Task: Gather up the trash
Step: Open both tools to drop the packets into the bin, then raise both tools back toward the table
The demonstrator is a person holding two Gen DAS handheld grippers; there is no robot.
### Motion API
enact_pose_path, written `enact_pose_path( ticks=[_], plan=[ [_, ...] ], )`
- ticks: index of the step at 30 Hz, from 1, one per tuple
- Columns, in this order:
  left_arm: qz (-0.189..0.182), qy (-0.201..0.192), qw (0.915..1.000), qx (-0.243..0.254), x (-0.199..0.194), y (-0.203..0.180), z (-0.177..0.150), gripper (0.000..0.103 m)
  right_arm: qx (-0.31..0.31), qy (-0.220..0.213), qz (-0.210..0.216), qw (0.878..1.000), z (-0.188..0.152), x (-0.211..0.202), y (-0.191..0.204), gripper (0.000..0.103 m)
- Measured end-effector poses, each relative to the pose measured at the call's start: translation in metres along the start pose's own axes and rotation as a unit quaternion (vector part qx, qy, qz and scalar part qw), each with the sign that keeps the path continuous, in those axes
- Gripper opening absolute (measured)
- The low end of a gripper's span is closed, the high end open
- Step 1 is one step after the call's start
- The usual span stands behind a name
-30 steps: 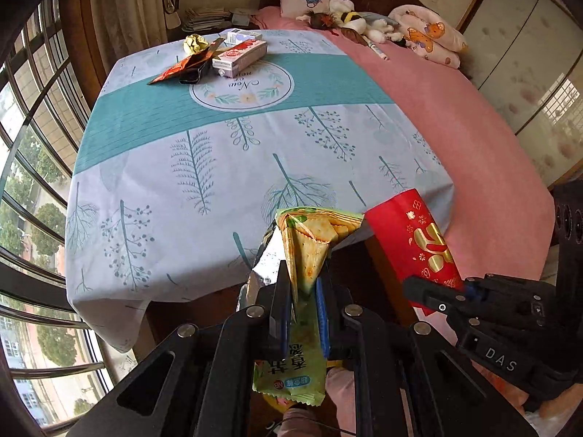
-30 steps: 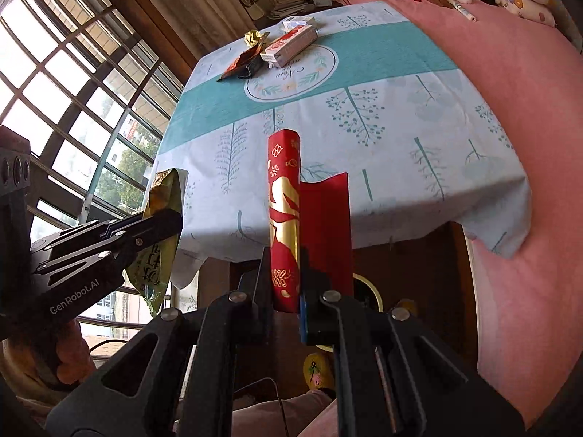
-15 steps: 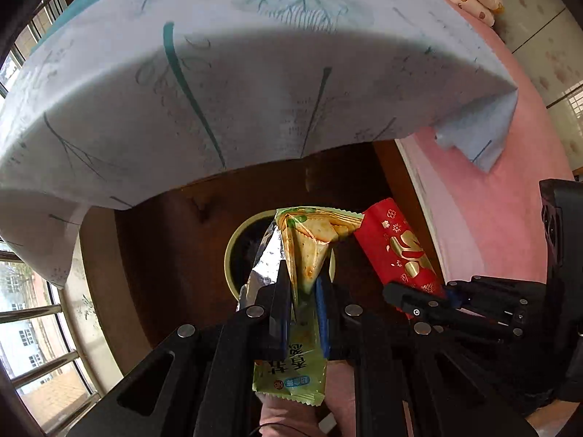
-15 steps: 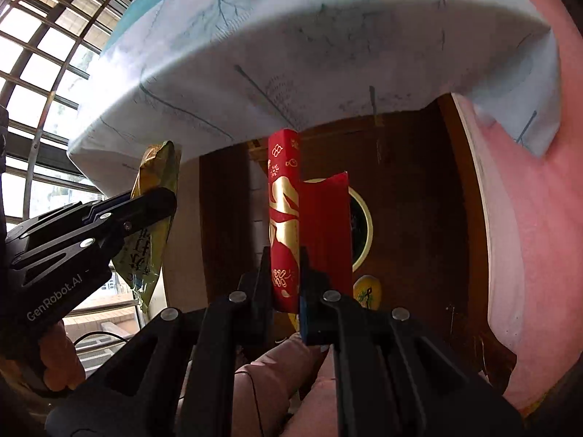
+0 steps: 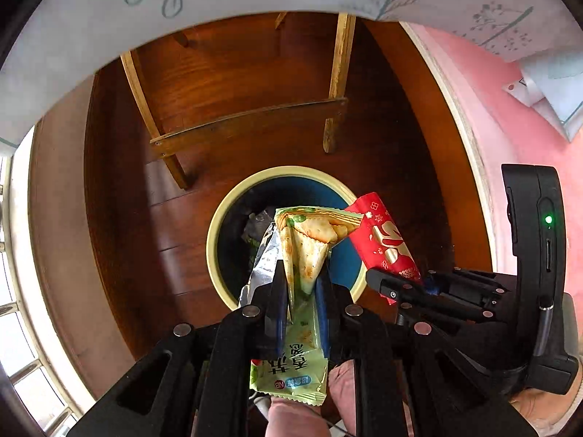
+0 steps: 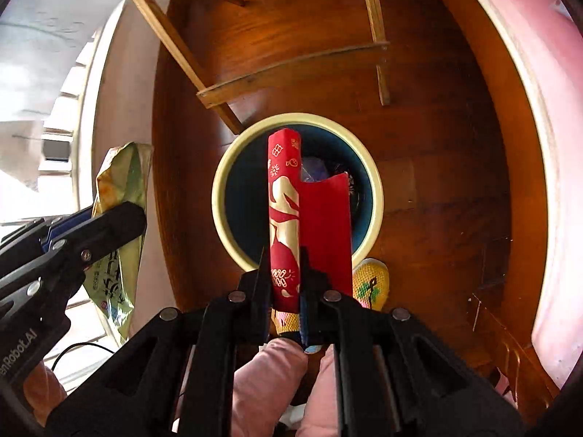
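Observation:
My left gripper is shut on a green cracker wrapper with a silver foil inside, pointing down over a round bin with a cream rim and dark blue inside. My right gripper is shut on a red and gold paper packet, which hangs over the same bin. Some scraps lie at the bin's bottom. The right gripper's packet shows at the bin's right rim in the left wrist view; the left gripper's wrapper shows left of the bin in the right wrist view.
The bin stands on a dark wood floor under the table, beside light wooden table legs and a crossbar. The tablecloth's hem hangs above. A pink bedcover runs along the right. A yellow slipper and pink-clad knees lie close below.
Both grippers have dropped from above the table edge to below it, tilting steeply down. The tabletop has left view and the bin on the floor now sits right under both held pieces.

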State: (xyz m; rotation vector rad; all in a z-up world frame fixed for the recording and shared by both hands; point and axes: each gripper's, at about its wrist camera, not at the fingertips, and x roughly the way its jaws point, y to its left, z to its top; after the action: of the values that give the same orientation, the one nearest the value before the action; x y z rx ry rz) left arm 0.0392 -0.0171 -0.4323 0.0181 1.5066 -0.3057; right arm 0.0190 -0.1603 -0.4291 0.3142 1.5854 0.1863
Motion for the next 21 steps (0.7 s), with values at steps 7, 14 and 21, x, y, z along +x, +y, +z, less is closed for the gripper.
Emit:
enact_pose_path(
  ticks=[7, 14, 21],
  plan=[
    [0.021, -0.004, 0.9998, 0.003, 0.025, 0.009, -0.002, 0.056, 0.013, 0.01, 0.005, 1.0, 0.008, 0.05, -0.029, 0.01],
    [0.037, -0.012, 0.9992, -0.004, 0.022, 0.02, -0.002, 0.087, 0.032, 0.01, 0.015, 0.999, 0.008, 0.059, -0.036, 0.046],
    [0.049, -0.041, 0.9979, -0.011, -0.01, 0.02, -0.004, 0.087, 0.034, -0.002, 0.016, 0.999, 0.007, 0.042, -0.024, 0.048]
  ],
)
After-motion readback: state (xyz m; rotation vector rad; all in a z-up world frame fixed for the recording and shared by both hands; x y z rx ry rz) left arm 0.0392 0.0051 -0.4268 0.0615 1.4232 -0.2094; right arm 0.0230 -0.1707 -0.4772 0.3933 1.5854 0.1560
